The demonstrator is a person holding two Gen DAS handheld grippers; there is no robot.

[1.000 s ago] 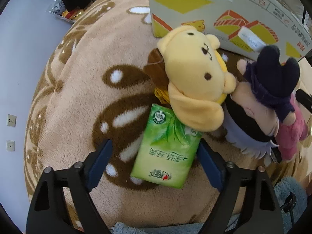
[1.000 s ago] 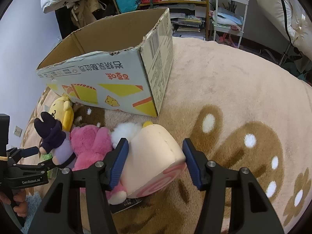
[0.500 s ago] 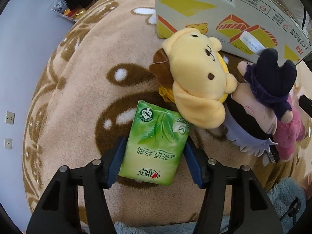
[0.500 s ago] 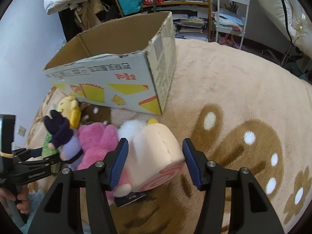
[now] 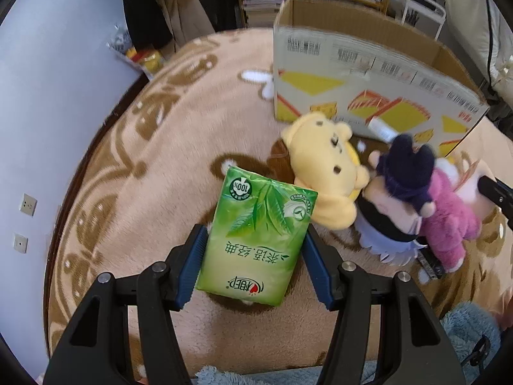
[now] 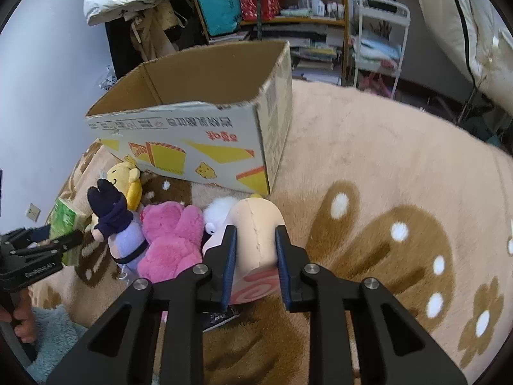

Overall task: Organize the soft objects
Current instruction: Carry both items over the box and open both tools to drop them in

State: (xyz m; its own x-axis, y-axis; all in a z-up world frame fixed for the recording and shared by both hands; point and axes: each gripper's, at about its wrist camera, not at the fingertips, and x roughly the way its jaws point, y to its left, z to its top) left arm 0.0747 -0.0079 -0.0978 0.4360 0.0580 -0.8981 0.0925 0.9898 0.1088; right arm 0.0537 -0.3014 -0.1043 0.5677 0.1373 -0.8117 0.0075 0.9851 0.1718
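1. since the earlier frames the left gripper (image 5: 253, 256) has closed on the tissue pack (image 5: 256, 237) and raised it off the rug (image 5: 160, 160), and the right gripper (image 6: 255, 253) has squeezed in on the roll cushion (image 6: 256, 227).
2. left view: the green pack sits low centre, pinched on both sides by the blue pads (image 5: 192, 266).
3. up and to the right of it lie the yellow bear (image 5: 323, 173), the purple doll (image 5: 400, 192) and the pink plush (image 5: 449, 211), touching in a row.
4. the box (image 5: 368, 80) stands open in the upper right, behind the toys.
5. right view: the peach cushion is lower centre, dented between the pads, its spiral end toward the camera.
6. the pink plush (image 6: 170, 234) presses against its left side; the box (image 6: 198, 128) fills the upper left.
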